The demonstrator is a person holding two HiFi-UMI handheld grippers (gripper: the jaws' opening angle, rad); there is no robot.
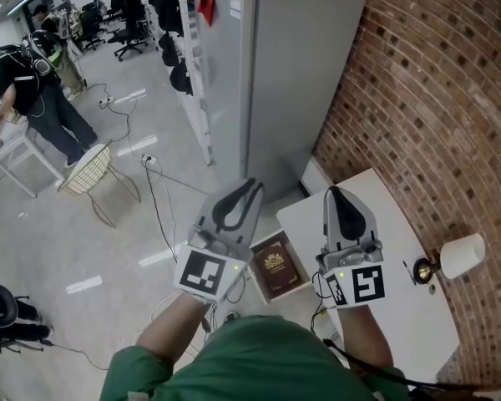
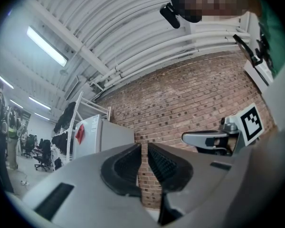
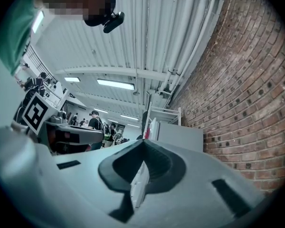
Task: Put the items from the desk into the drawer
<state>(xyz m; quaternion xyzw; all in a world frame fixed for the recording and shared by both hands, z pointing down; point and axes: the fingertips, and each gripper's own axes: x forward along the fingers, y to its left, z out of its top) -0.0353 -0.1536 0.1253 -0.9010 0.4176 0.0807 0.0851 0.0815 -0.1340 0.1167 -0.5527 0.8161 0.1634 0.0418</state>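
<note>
The book (image 1: 275,266) lies low, just left of the desk (image 1: 376,215). It likely handles stiff and moderately heavy; grip the spine edge. Left gripper (image 1: 252,185) stands narrowly apart, empty; right gripper (image 1: 333,192) is fully closed, empty.

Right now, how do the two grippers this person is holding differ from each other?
The left gripper's jaws stand a thin gap apart; the right gripper's jaws are shut together. In the head view the left gripper leans toward the right one, while the right gripper points straight ahead. The left gripper hangs over the floor, the right gripper over the white desk. Both are grey and hold nothing.
</note>
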